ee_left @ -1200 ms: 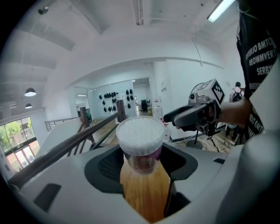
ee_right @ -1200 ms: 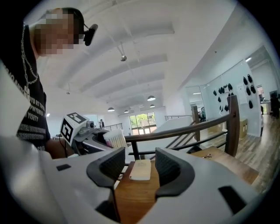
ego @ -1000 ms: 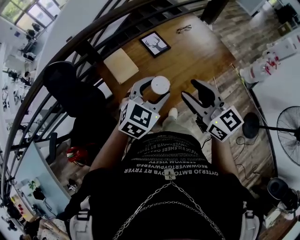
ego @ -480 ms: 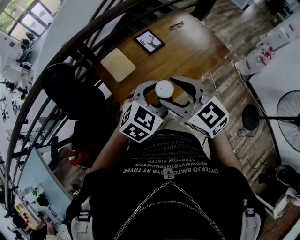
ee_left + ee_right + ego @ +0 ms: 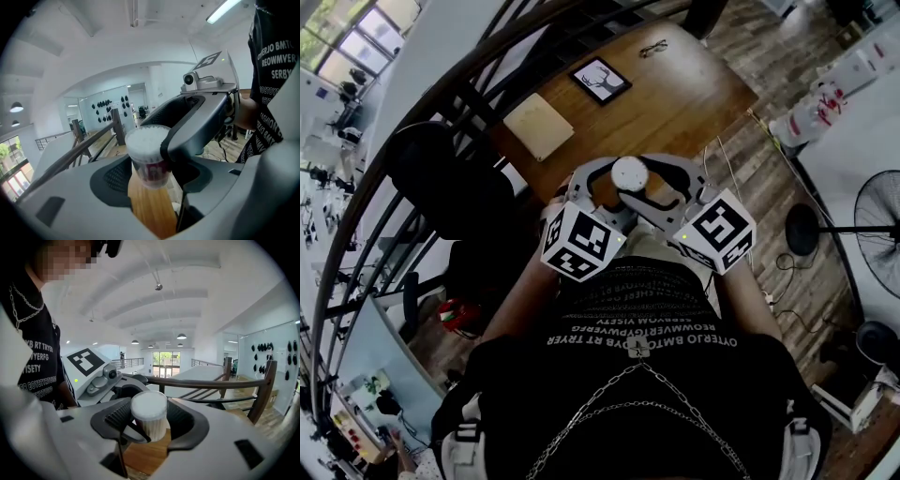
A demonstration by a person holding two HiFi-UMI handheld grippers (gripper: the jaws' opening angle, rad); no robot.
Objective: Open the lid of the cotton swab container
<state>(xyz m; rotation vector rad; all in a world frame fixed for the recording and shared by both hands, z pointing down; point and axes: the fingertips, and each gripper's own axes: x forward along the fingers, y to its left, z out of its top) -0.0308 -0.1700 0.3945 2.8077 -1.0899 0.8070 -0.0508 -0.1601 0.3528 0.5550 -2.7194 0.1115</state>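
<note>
— Above the brown wooden table (image 5: pixel 675 103), where's the clear plastic cotton swab container (image 5: pixel 149 166)?

— Clamped in my left gripper (image 5: pixel 151 178), held in the air. My right gripper (image 5: pixel 149 420) is closing, its jaws around the round white lid (image 5: pixel 149 404), not yet pressing.

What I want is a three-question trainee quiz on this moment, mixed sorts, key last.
1. True or false: the lid is already off the cotton swab container.
2. Which side's jaws grip the container's body? A. left B. right
3. Fill in: the lid's colour is ___.
Key: 1 false. 2 A: the left gripper is shut on it; the right gripper's jaws, closing, surround the lid. 3 white.
</note>
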